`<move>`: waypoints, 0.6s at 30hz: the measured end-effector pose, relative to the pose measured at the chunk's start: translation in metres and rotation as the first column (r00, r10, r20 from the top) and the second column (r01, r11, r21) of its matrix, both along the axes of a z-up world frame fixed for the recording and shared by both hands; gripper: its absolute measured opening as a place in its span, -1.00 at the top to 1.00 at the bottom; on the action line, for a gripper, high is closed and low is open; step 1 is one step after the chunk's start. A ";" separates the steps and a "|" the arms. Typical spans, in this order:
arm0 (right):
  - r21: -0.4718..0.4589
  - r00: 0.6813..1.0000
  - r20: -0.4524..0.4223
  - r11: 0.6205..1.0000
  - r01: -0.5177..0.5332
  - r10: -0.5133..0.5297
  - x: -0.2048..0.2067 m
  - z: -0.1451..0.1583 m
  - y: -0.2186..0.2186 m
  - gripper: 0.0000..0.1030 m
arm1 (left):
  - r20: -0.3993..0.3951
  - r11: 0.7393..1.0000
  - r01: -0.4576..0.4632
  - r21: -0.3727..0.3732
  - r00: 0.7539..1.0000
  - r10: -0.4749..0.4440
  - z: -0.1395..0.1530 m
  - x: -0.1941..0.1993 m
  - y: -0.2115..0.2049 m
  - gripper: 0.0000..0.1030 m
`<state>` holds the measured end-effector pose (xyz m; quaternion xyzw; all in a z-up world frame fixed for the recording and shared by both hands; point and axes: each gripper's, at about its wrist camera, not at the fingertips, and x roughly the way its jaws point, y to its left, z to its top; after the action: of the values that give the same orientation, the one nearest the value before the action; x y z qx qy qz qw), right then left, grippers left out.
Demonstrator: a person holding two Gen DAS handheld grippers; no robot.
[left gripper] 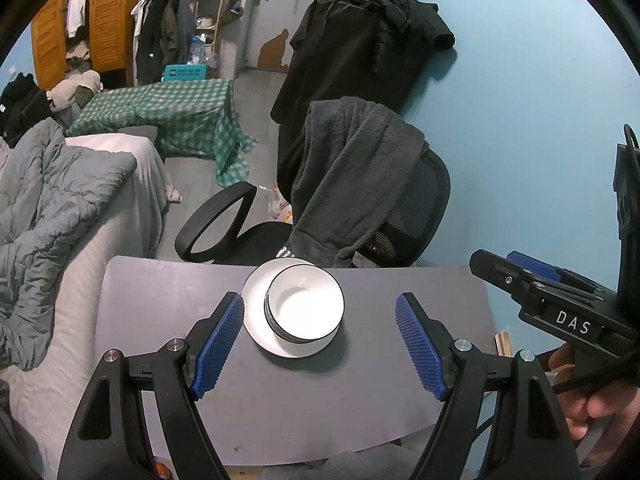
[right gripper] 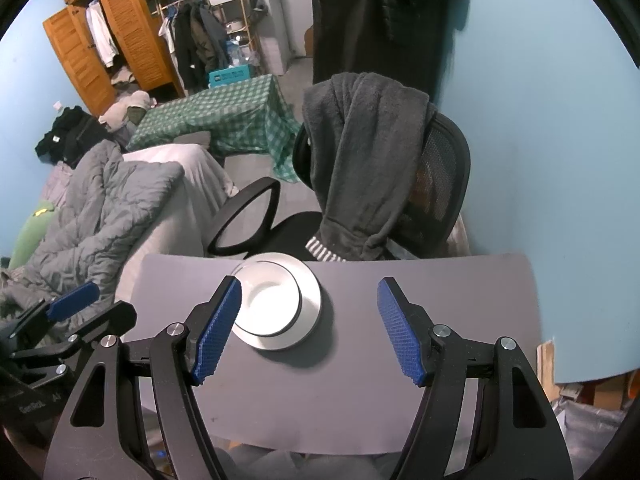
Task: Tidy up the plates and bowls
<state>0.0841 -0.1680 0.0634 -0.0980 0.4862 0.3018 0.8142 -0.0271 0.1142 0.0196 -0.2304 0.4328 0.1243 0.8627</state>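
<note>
1. My left claw (left gripper: 320, 344) is open, blue pads spread wide, nothing between them, hanging above the table and tilted down at it.
2. My right claw (right gripper: 310, 330) is open too, pads wide apart, empty, also above the table.
3. In the left wrist view my right claw sits off at the right edge, with my hand (left gripper: 592, 404) on its grip.
4. In the right wrist view my left claw shows at the lower left edge.
5. Stack of bowls (left gripper: 304, 306): white with dark rims, nested; several rims show at the side, exact count I cannot tell.
6. The bowls sit on a white plate (left gripper: 256, 300), shifted a bit toward one side of it rather than centred.
7. Plate rests on the grey table (left gripper: 168, 304), near the far edge, roughly mid-width.
8. Neither claw touches the plate or the bowls; both are nearer the camera than the stack.
9. Just beyond the table: a black office chair (left gripper: 424, 200) with a grey robe (left gripper: 352, 176) draped over its back.
10. Left of the table: a bed with a grey quilt (left gripper: 52, 192).
11. Farther back: a green checked cloth (left gripper: 176, 116) over something low, a wooden wardrobe (right gripper: 104, 44), a rack of hanging clothes (left gripper: 164, 36) and a blue wall (left gripper: 520, 80).
</note>
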 end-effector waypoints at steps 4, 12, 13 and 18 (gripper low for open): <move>0.004 1.000 -0.005 1.000 -0.001 0.001 -0.002 0.000 0.001 -0.35 | -0.002 1.000 -0.003 0.001 1.000 0.003 0.001 0.000 0.001 -0.54; 0.008 1.000 -0.010 1.000 -0.005 0.005 -0.003 -0.003 0.004 -0.35 | -0.002 1.000 -0.006 0.003 1.000 0.006 0.002 0.000 0.002 -0.54; 0.010 1.000 -0.011 1.000 -0.005 0.005 -0.004 -0.003 0.004 -0.35 | -0.002 1.000 -0.005 0.003 1.000 0.005 0.002 0.000 0.002 -0.54; 0.008 1.000 -0.011 1.000 -0.005 0.005 -0.004 -0.003 0.004 -0.35 | -0.003 1.000 -0.009 0.007 1.000 0.009 0.003 -0.001 0.004 -0.54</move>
<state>0.0806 -0.1636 0.0607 -0.0941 0.4891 0.3063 0.8112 -0.0282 0.1184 0.0221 -0.2291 0.4326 0.1298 0.8623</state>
